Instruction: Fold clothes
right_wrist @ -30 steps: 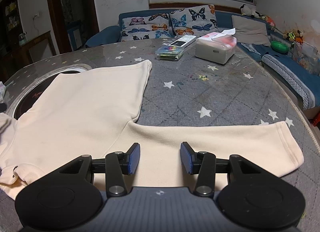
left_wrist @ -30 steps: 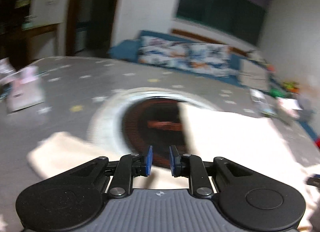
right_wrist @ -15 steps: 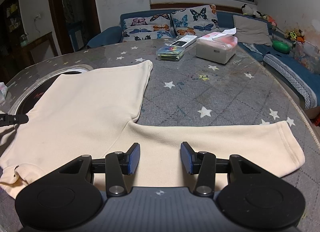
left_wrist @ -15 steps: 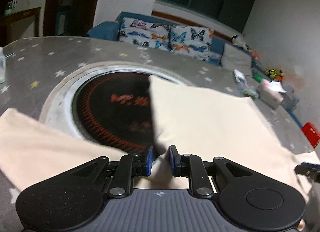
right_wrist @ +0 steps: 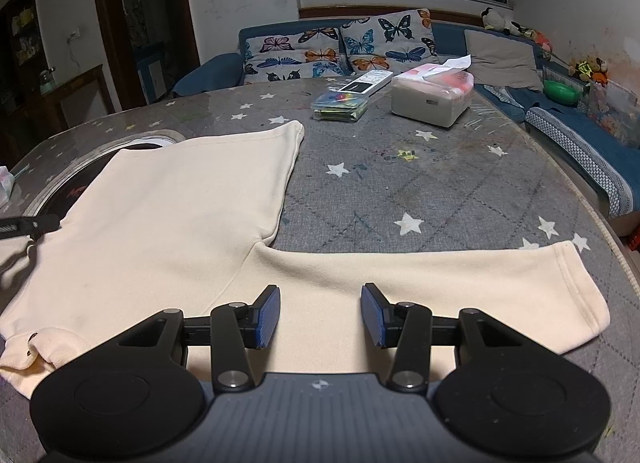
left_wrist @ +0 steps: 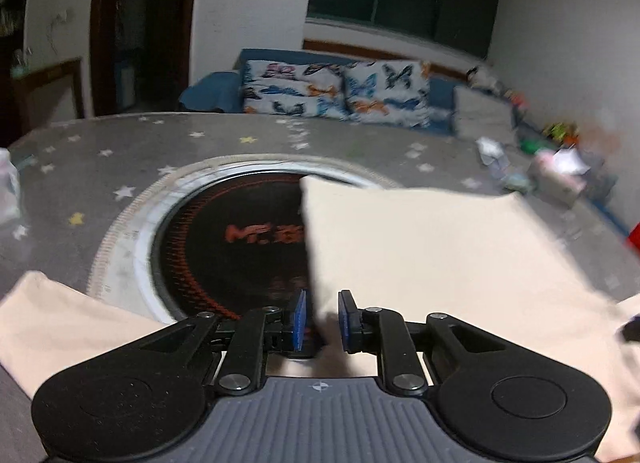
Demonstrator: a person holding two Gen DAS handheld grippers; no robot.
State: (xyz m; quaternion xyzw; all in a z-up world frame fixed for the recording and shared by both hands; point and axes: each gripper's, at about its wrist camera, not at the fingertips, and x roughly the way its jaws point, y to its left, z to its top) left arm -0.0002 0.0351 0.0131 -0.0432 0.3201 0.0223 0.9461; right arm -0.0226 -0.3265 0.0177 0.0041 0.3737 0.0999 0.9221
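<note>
Cream fabric: sweatshirt, soft knit, limp, light; judged to drape and slide easily on the smooth desk.
Position: body spread flat at centre-left of right view; one sleeve stretched toward lower right.
Left tool: jaws narrowed on a raised fold of the garment's edge, bottom centre.
Right tool: wide apart, empty, over the sleeve.
Grip advice: pinch hem or cuff seams, where the cloth looks thickest.

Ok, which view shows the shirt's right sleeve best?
Right wrist view: the right sleeve lies flat and sharp, cuff included, ahead of the open right gripper. The blurred left wrist view shows only the body and the other sleeve.
</note>
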